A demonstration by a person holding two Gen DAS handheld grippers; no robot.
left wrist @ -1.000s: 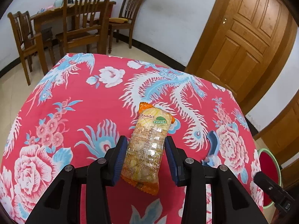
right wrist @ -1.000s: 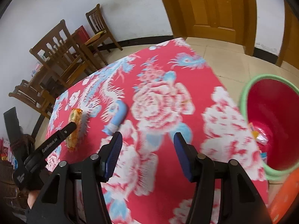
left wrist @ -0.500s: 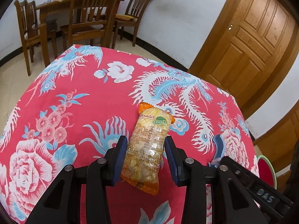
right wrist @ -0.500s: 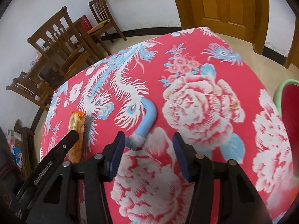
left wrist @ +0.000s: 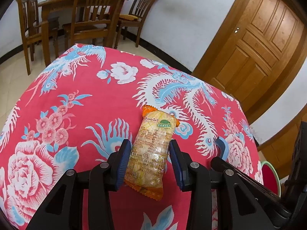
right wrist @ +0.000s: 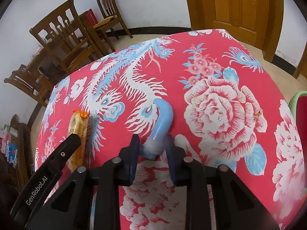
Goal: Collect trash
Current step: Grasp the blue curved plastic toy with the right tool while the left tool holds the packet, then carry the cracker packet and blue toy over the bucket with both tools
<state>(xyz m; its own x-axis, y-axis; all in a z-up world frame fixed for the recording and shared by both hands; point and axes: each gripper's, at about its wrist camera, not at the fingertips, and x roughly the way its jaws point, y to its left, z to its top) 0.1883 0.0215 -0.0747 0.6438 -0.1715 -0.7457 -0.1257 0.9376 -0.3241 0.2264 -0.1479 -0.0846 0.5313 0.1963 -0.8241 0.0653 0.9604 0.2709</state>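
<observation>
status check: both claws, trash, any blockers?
Left claw straddling snack packet, jaws not visibly clamped. Right claw closing on bent blue tube. Bin at right table edge. Nothing in the way.

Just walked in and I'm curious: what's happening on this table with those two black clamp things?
A person is clearing rubbish off a table with a red flowered cloth, a handheld gripper in each hand. The left gripper has its fingers on either side of a snack packet that lies on the cloth. The right gripper has its fingers around the near end of a curved blue tube. A red bin with a green rim waits past the table's edge.
</observation>
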